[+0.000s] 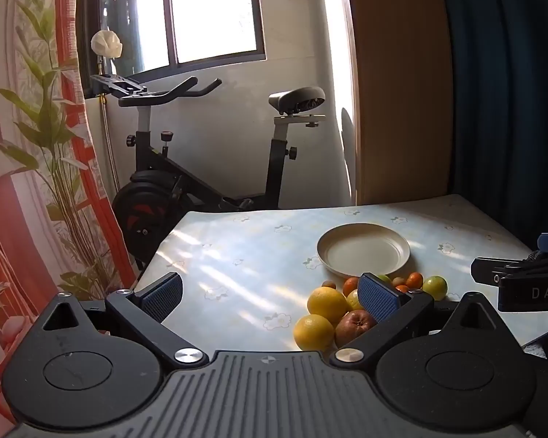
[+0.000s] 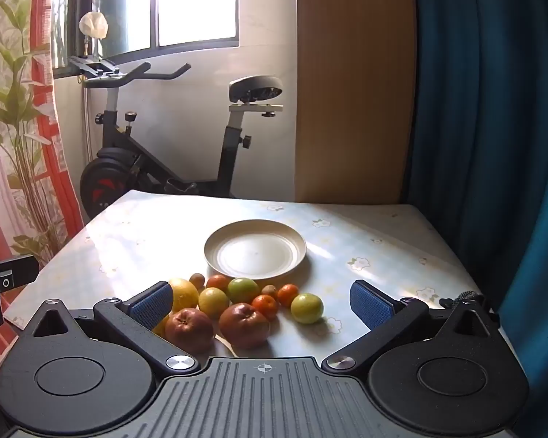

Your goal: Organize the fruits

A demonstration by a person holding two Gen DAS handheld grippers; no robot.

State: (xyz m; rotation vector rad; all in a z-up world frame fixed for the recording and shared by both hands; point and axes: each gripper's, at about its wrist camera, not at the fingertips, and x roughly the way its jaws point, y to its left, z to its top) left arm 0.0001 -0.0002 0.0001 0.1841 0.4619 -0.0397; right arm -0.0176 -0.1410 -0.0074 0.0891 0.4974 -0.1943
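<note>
A cream plate (image 2: pixel 255 249) lies on the flowered tablecloth with nothing on it; the left wrist view shows the plate (image 1: pixel 363 249) too. Just in front of it lies a heap of fruit: two red-brown apples (image 2: pixel 189 329), a yellow orange (image 2: pixel 182 294), green limes (image 2: pixel 307 308) and small tangerines (image 2: pixel 265 306). My right gripper (image 2: pixel 261 304) is open above the heap, holding nothing. My left gripper (image 1: pixel 270 297) is open to the left of the fruit; its right finger hides part of the pile, and two yellow oranges (image 1: pixel 313 332) show beside it.
An exercise bike (image 2: pixel 157 146) stands behind the table under a window. A patterned curtain (image 1: pixel 29 182) hangs left, a blue curtain (image 2: pixel 493 146) right, a wooden panel (image 2: pixel 350 91) at the back. The table's left edge (image 1: pixel 153 255) is near my left gripper.
</note>
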